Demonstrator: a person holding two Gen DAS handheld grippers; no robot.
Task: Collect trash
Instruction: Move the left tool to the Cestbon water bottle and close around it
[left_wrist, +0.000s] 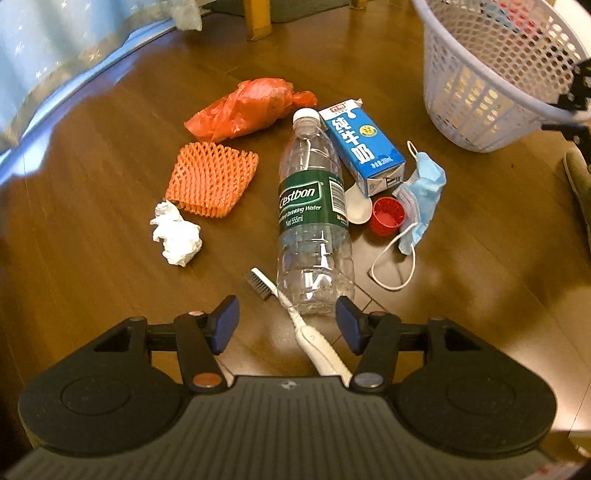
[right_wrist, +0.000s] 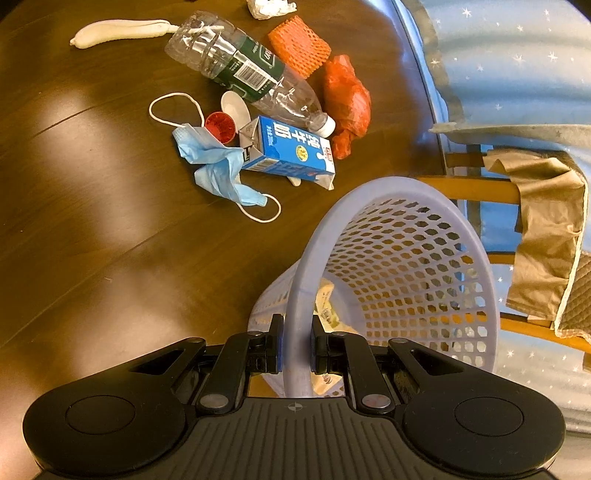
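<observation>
Two grippers at work: our right gripper pinches the basket rim, tilting it; our left gripper hangs spread, nothing between its pads, over the toothbrush, bottle base just ahead. Pickup step; next, we judge, lower and close.

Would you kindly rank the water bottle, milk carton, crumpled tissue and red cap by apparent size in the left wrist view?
1. Water bottle, clearly largest, though nearest the camera.
2. Milk carton.
3. Crumpled tissue.
4. Red cap, smallest.
</observation>
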